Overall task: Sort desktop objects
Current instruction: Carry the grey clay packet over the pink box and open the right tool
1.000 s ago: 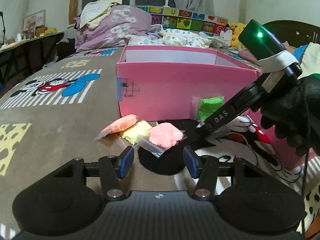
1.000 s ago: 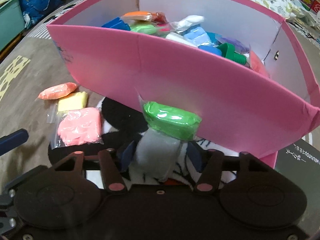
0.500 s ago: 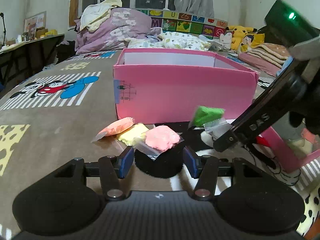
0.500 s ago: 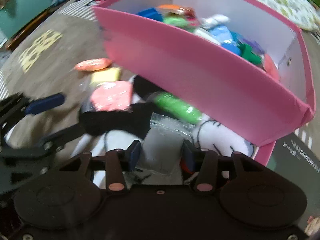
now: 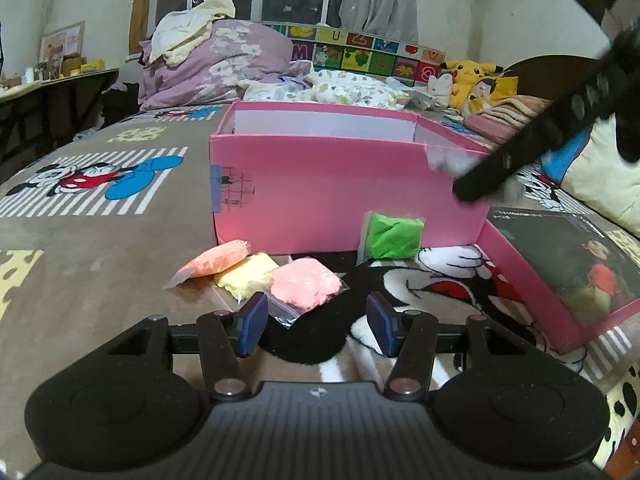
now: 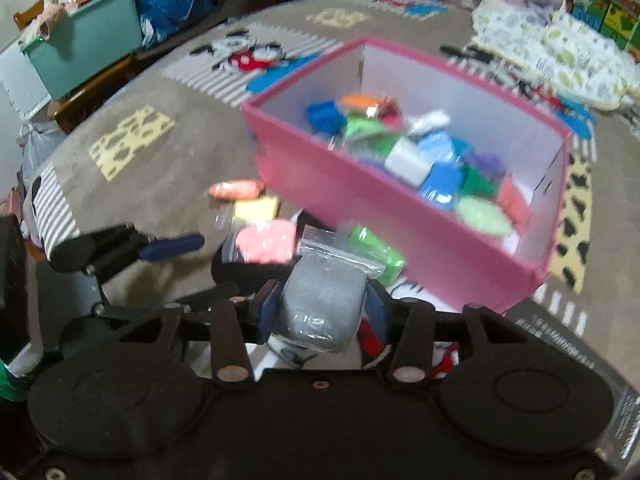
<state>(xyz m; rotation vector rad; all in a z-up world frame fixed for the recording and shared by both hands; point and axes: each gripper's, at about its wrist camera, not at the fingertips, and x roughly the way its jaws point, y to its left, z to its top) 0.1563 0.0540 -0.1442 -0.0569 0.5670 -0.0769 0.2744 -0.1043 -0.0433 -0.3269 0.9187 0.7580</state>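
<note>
My right gripper (image 6: 322,312) is shut on a grey clay bag (image 6: 322,304) and holds it in the air, near the pink box (image 6: 360,196) that holds several clay bags. In the left wrist view it (image 5: 476,188) hangs blurred by the box's right front corner (image 5: 344,184). A green clay bag (image 5: 394,236) lies against the box front. Orange (image 5: 216,258), yellow (image 5: 246,276) and pink (image 5: 306,288) clay bags lie on the blanket ahead of my left gripper (image 5: 316,322), which is open and empty.
The pink box lid (image 5: 560,264) lies to the right of the box. A teal bin (image 6: 84,44) stands off the far left edge of the bed. Bedding and plush toys (image 5: 472,76) are piled at the back.
My right gripper has lifted the grey bag up and away from the blanket. The green bag slid off it and now rests against the box. My left gripper has stayed put.
</note>
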